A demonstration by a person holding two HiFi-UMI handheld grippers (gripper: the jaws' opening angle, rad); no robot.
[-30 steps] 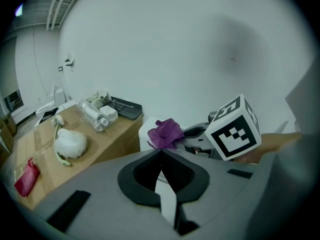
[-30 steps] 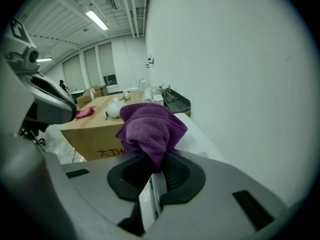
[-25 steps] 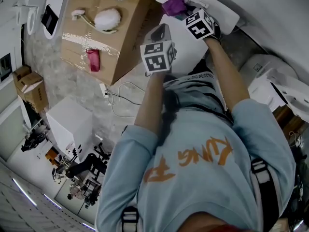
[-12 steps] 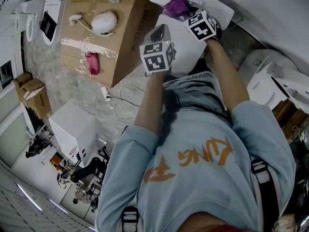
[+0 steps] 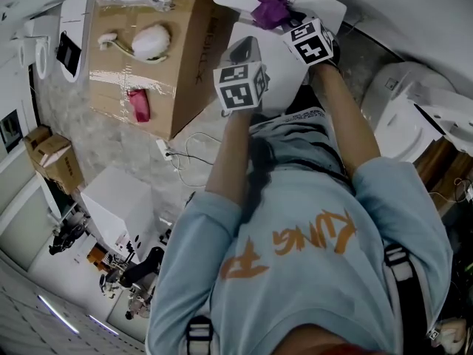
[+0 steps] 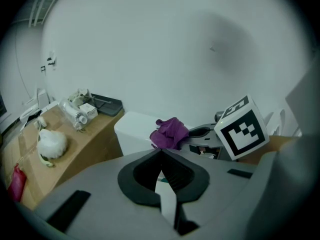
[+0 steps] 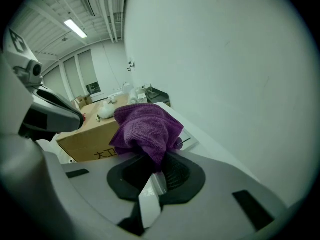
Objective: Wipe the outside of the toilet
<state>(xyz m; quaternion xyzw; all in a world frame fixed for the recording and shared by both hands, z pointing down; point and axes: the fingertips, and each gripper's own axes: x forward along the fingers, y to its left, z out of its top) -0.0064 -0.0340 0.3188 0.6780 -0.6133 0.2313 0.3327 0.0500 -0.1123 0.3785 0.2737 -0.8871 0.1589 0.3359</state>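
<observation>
Holding a purple cloth (image 7: 145, 126), the right gripper (image 7: 152, 160) has its two jaws pinched tight on a bunched-up corner of it. The rest of the cloth puffs out in front of the jaws.

From the head view, the cloth (image 5: 267, 9) is over the flat white lid of the toilet tank (image 5: 318, 7), close to the wall. I cannot tell if it touches the lid. The right gripper (image 5: 283, 19) reaches out to it at the end of a straight arm.

The left gripper (image 5: 244, 49) is lower and nearer to the person, in front of the tank. Its jaws are pressed together with nothing between them (image 6: 161, 151). From there you can see the cloth (image 6: 170, 132) up at the top edge of the white tank (image 6: 131, 129).

Just to the left of the toilet is a big cardboard box (image 5: 185, 72). A white fluffy ball (image 5: 151, 41) and a small red thing (image 5: 138, 103) lie on top of it. A white cable (image 5: 188, 150) curls on the floor below the box.

Another white toilet (image 5: 403, 117) is on the right side. The person wears a light blue shirt (image 5: 310, 272) with orange letters.
</observation>
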